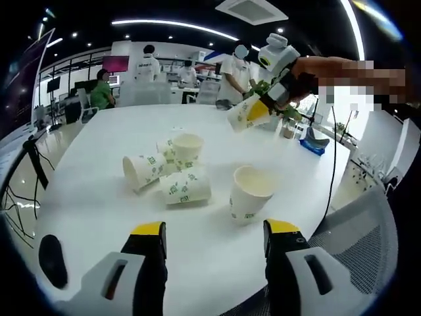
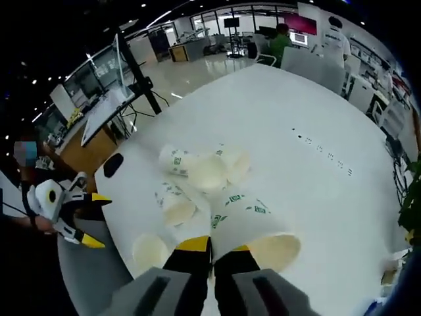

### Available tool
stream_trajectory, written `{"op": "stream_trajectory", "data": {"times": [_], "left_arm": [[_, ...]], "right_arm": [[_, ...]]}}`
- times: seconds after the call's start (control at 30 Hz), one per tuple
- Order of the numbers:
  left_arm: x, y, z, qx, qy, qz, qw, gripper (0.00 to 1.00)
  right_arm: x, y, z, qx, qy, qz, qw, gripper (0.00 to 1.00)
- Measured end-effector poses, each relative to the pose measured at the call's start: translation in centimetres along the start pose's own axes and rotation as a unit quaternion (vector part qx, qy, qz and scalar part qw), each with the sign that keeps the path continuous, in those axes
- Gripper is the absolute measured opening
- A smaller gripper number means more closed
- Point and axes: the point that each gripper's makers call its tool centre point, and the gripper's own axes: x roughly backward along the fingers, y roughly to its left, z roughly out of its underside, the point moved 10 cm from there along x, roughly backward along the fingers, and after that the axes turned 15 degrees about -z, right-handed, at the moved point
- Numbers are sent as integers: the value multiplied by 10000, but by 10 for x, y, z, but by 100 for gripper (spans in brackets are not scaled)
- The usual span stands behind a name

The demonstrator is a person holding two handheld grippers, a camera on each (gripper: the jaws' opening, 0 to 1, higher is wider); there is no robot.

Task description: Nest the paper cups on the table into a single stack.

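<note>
Paper cups scattered on a round white worktop [image 1: 99, 210], one lifted.
Left tool [image 1: 214, 240] spread at 6 o'clock; a cluster of white green-printed paper cups [image 1: 172, 172] lies at 10 o'clock, an upright white paper cup [image 1: 248, 192] at 12. Right tool [image 2: 212, 253] pinches the rim of a white green-printed paper cup [image 2: 247, 220] above the worktop.

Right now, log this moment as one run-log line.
left gripper: open, above table | right gripper: shut on held cup, lifted | upright cup near left gripper | loose cups: clustered, unstacked
</note>
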Motion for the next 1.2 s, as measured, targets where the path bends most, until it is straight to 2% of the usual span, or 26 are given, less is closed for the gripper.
{"op": "stream_trajectory", "data": {"times": [0.1,0.17,0.6,0.7,1.03,1.2], "left_arm": [[0,0,0,3,-10,-1,10000,58],[0,0,0,7,-16,-7,10000,58],[3,-1,-2,10,-71,-13,10000,58],[3,-1,-3,19,-82,-24,10000,58],[3,-1,-2,18,-93,-22,10000,58],[3,-1,-3,24,-105,-28,9999,58]], "right_arm": [[0,0,-5,273,216,106,9993,0],[1,10,-3,405,354,108,9985,0],[9,27,-25,817,604,-112,9948,0],[6,37,-27,954,817,-241,9918,0],[-13,59,-19,1245,1481,-460,9800,0],[-20,76,-10,1317,1764,-550,9739,0]]}}
